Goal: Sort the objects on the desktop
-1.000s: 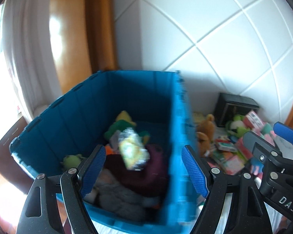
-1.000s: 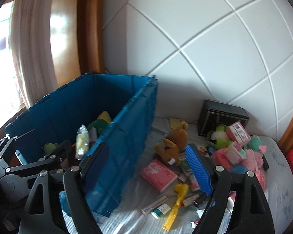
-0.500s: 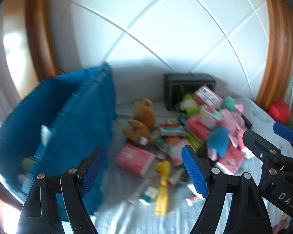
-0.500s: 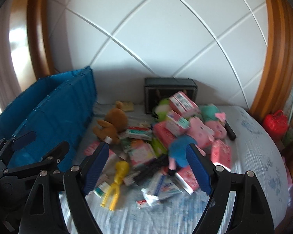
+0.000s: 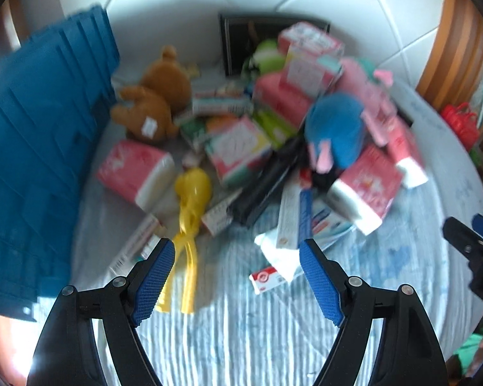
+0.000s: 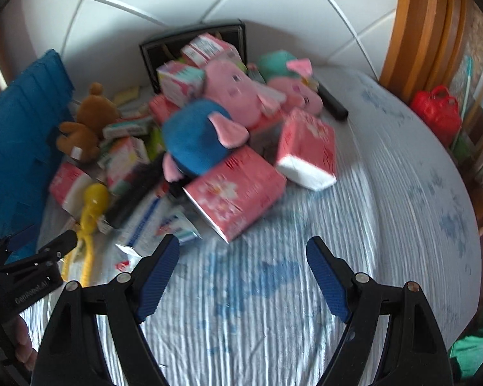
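A heap of objects lies on the striped blue-white cloth: pink tissue packs, a brown plush bear, a blue plush, pink plush toys, a yellow toy, flat boxes and tubes. My left gripper hangs open over the cloth, just short of the yellow toy and boxes, with nothing between its fingers. My right gripper is open too, empty, in front of the nearest pink tissue pack.
The blue crate stands at the left beside the heap. A black box sits at the back against the white tiled wall. A red bag and wooden frame lie to the right. Bare cloth spreads at the front right.
Both grippers have swung right and down from over the blue crate to the heap on the cloth. The packet seen falling into the crate is out of view. Jaws stay open.
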